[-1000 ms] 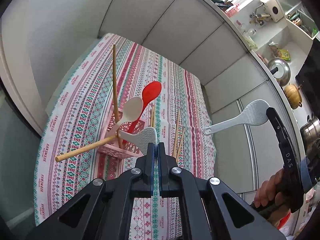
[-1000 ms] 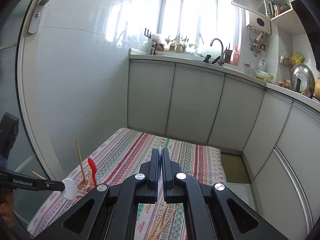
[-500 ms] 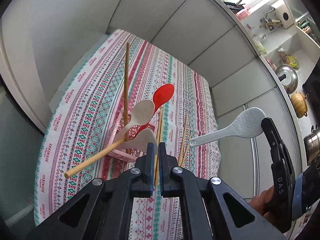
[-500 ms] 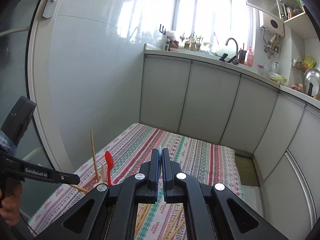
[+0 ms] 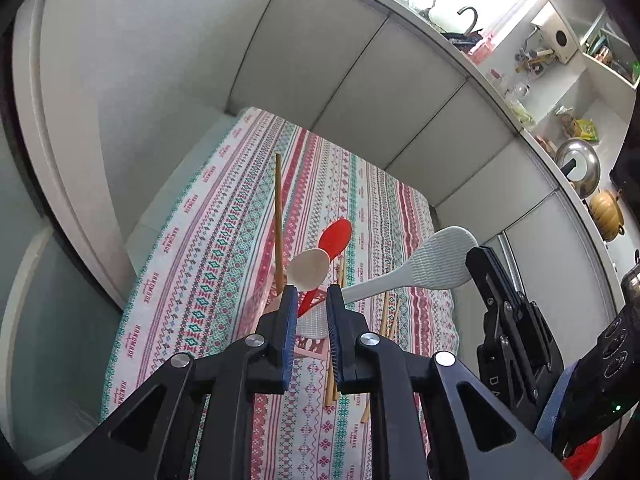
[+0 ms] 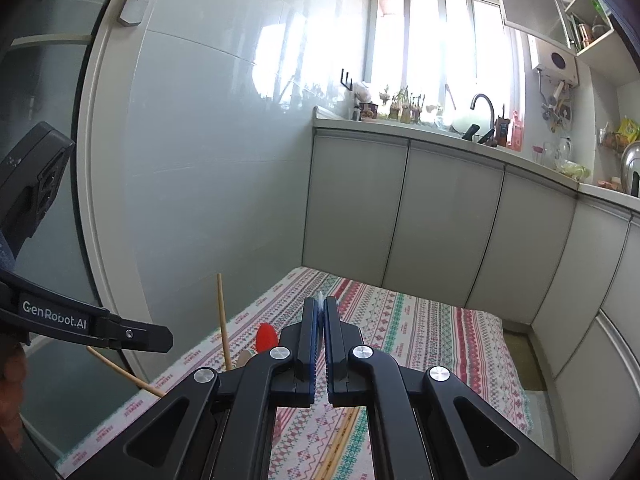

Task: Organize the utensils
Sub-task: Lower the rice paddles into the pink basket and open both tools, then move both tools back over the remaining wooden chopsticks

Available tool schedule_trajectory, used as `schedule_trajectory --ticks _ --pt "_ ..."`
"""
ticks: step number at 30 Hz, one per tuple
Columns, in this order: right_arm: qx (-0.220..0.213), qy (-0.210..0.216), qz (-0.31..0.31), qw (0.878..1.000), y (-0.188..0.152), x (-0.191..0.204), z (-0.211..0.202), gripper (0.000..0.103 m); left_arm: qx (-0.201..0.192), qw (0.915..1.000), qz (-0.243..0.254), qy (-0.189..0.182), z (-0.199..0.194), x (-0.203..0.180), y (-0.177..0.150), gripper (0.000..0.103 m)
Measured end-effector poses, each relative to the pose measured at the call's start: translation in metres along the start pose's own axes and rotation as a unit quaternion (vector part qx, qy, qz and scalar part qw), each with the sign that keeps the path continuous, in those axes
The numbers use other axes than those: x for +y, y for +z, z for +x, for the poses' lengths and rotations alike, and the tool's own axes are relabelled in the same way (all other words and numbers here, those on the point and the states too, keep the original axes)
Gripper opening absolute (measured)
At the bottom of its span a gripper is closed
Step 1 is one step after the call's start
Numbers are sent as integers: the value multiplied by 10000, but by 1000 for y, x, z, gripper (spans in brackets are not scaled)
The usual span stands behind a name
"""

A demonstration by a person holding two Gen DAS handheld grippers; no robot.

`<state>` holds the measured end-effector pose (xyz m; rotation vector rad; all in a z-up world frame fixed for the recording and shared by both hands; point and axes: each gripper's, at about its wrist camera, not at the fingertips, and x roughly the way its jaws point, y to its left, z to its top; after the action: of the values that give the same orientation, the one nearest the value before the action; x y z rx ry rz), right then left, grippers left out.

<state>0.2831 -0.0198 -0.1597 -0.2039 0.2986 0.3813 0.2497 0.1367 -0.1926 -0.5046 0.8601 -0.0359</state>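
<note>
A pink basket (image 5: 310,346) on the patterned tablecloth holds an upright chopstick (image 5: 278,216), a red spoon (image 5: 336,236), a beige spoon (image 5: 309,270) and a white rice paddle (image 5: 312,326). My left gripper (image 5: 312,294) hangs just above the basket. Its jaws are opening, and the pads press on nothing. My right gripper (image 6: 321,303) is shut on the head of a second white rice paddle (image 5: 440,260), whose handle points at the basket. In the right wrist view only a thin white edge shows between its fingers. The red spoon (image 6: 266,336) and the chopstick (image 6: 222,320) show low at the left there.
Several loose chopsticks (image 5: 386,316) lie on the cloth (image 5: 224,240) right of the basket and under my left gripper. A white tiled wall (image 6: 220,160) and a glass door border the table on the left. Grey cabinets (image 6: 440,220) stand behind it.
The left gripper's jaws have parted and it has drawn back from the paddle in the basket. The right gripper has carried its paddle lower and closer to the basket.
</note>
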Motion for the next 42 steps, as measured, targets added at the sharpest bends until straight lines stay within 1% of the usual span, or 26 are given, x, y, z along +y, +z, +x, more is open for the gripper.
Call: schedule_trajectory --ticks 2,6,8,10,11,16,19,21,24,28,29,30,31,32,33,37,40,42 --pt "74 77 31 9999 -3 5 7 3 -86 9999 78 71 -3 -1 0 19" --pt "411 126 -17 9991 -19 18 25 4 -187 9996 196 122 -6 -3 -1 26" --pt "656 217 -15 9976 -26 22 33 8 -220 9994 231 156 -7 -3 -1 28" --pt "788 327 164 9962 -28 18 33 13 -234 9992 258 171 -9 -3 -2 28" --pt "802 352 290 9957 -26 13 31 13 -239 9992 267 165 -9 -3 -2 29" --pt "608 310 883 9938 -10 -23 12 14 -296 9986 403 149 -13 -6 -4 29" --pt "542 127 1132 9920 0 -50 0 14 -323 9982 499 112 -16 -10 -7 29" --pt "523 77 1324 9898 4 -68 -9 15 -370 9975 597 73 -19 -15 -9 29" --pt "574 -79 1627 9850 9 -98 -21 16 -445 9953 858 58 -24 -28 -15 29" --pt "660 -268 1974 9777 9 -140 -39 22 -483 9894 1369 66 -26 -53 -28 29" --pt "689 -326 2050 9758 7 -149 -42 26 -487 9876 1488 85 -25 -59 -32 29" --pt "751 -386 2122 9736 5 -157 -44 28 -480 9859 1598 96 -24 -66 -37 30" --pt "835 -428 2214 9707 2 -166 -46 34 -462 9845 1687 99 -22 -72 -41 30" --pt "898 -457 2285 9683 -2 -173 -46 42 -433 9834 1757 99 -19 -78 -44 30" --pt "967 -502 2356 9657 -5 -180 -47 44 -401 9826 1810 102 -16 -82 -47 31" --pt "1349 -606 2567 9551 -22 -199 -40 44 -259 9792 2007 124 1 -103 -58 31" --pt "1613 -510 2808 9447 -36 -211 -32 44 -125 9779 2083 115 18 -118 -64 33" --pt "1800 -454 2970 9367 -45 -218 -27 44 14 9786 2053 103 33 -123 -68 36"
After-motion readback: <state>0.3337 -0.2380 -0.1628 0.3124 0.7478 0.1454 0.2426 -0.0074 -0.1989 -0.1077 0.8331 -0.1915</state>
